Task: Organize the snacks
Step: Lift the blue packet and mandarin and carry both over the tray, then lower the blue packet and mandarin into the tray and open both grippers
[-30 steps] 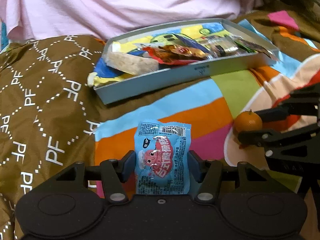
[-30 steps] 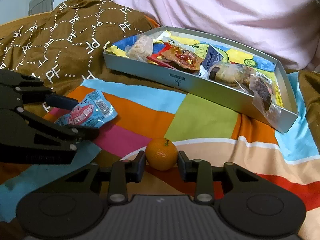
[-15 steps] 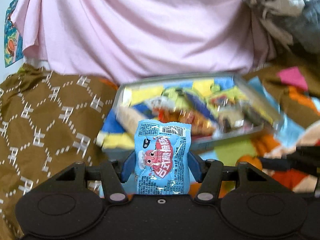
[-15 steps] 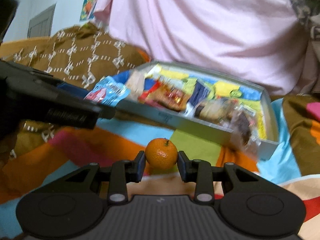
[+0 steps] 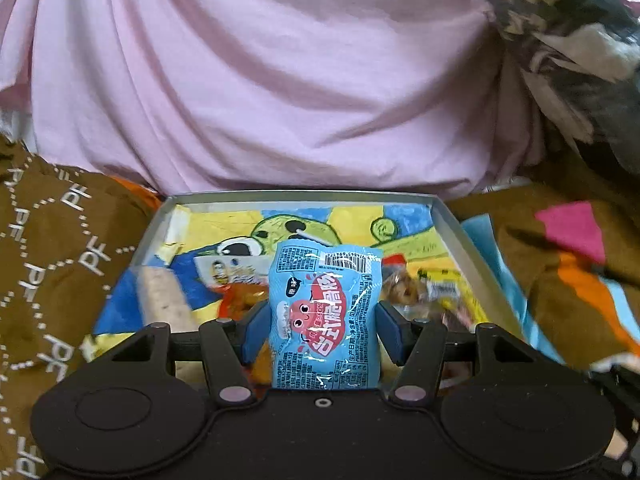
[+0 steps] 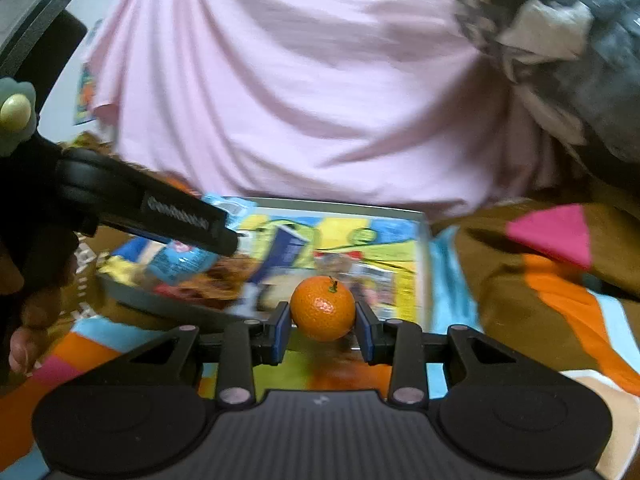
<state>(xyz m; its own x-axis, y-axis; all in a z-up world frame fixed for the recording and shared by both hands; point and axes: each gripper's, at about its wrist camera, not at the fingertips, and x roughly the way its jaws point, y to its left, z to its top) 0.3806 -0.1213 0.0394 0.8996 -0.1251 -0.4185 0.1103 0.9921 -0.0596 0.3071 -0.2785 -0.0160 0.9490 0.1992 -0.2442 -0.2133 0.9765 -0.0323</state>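
Both tongs have risen off the striped blanket [image 6: 560, 292] since a second ago and now hang at the grey tray [image 5: 460, 232]. Left tongs [image 5: 325, 330] stay clamped on the blue snack packet [image 5: 325, 312] above the tray's snacks; right tongs [image 6: 323, 328] grip the mandarin [image 6: 322, 307] at its near edge.

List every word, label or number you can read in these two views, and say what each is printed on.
"PF": repeated in white on the brown patterned blanket.
Light blue snack packet in the left gripper: red-and-white lettering, barcode and small print, none legible.
Embossed strip on the black left gripper seen from the right wrist: blurred.
Wrappers in the grey tray: too blurred.
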